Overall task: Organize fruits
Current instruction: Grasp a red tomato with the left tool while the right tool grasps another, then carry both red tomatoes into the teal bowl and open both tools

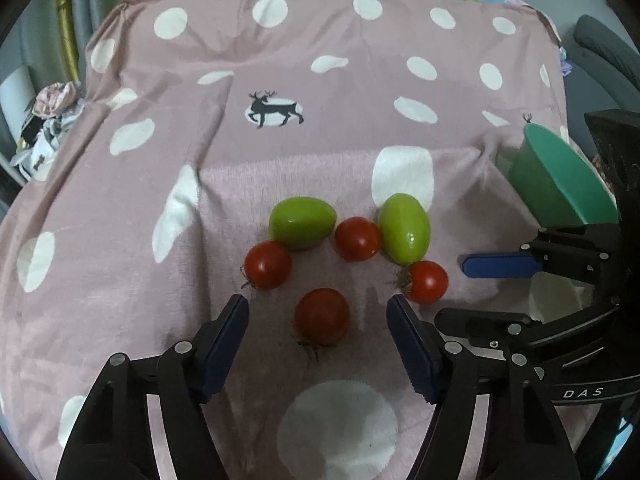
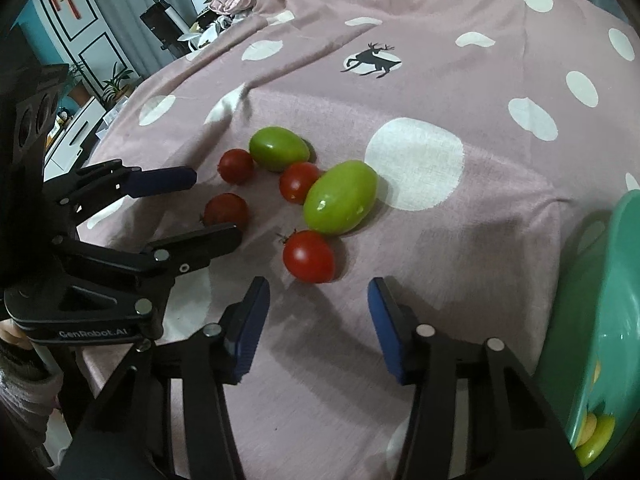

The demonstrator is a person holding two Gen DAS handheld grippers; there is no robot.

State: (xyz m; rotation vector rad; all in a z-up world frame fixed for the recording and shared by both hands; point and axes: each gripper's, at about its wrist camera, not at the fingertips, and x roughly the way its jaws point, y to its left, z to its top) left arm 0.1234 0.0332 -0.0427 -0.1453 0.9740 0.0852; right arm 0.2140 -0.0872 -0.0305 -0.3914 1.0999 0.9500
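Note:
Several red cherry tomatoes and two green oval fruits lie clustered on a pink dotted cloth (image 1: 120,208). My left gripper (image 1: 318,308) is open, its jaws either side of the nearest red tomato (image 1: 322,316) without touching it. The same gripper shows in the right wrist view (image 2: 214,204) around that tomato (image 2: 225,209). My right gripper (image 2: 318,292) is open and empty, just short of another red tomato (image 2: 309,256), which also shows in the left wrist view (image 1: 426,281). The green fruits (image 1: 302,222) (image 1: 404,227) lie behind. A green bowl (image 2: 600,300) stands at the right.
The green bowl (image 1: 560,180) holds some yellow-green fruit, seen low in the right wrist view (image 2: 596,436). A heap of clothes (image 1: 52,116) lies off the cloth's far left. A grey chair (image 1: 604,48) stands at the far right.

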